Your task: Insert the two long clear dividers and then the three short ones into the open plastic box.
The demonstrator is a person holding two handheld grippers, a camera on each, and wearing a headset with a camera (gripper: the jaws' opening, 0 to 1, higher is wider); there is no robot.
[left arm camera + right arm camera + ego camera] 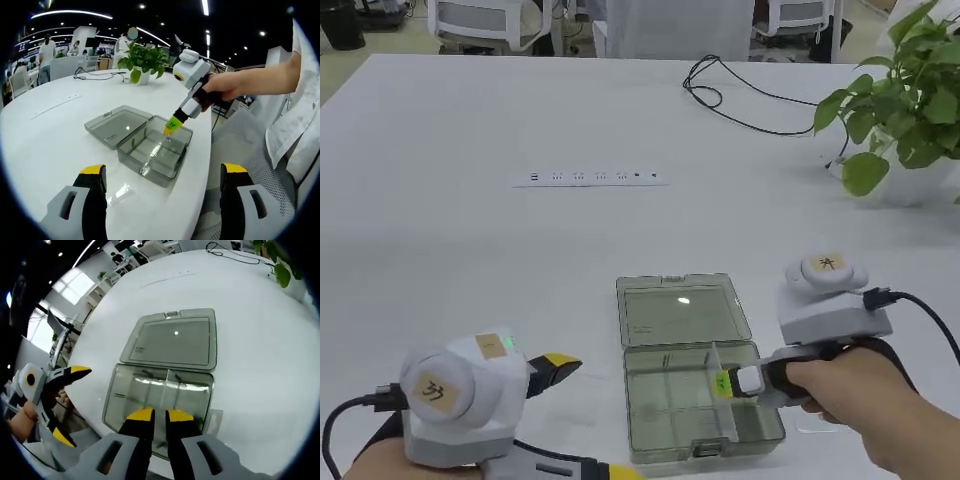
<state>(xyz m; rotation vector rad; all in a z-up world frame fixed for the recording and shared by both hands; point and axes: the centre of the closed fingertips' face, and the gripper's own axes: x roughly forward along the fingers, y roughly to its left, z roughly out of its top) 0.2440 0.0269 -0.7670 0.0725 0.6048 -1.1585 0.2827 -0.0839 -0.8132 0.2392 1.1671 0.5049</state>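
The right gripper (161, 415) held its fingers clamped on a clear divider (729, 418) standing inside the open box (655, 405) at the worktop's near edge. The left gripper (162, 170) had its fingers apart. The divider looked thin, light, slippery; best pinched mid-length along its top edge.

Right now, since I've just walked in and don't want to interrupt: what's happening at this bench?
A person is working at a white table with a handheld gripper in each hand. The right gripper is down inside the open smoky clear plastic box, jaws nearly closed, apparently pinching a clear plastic divider that stands upright in it. The left gripper hovers open to the box's left, holding nothing. The box's lid lies flat behind it.
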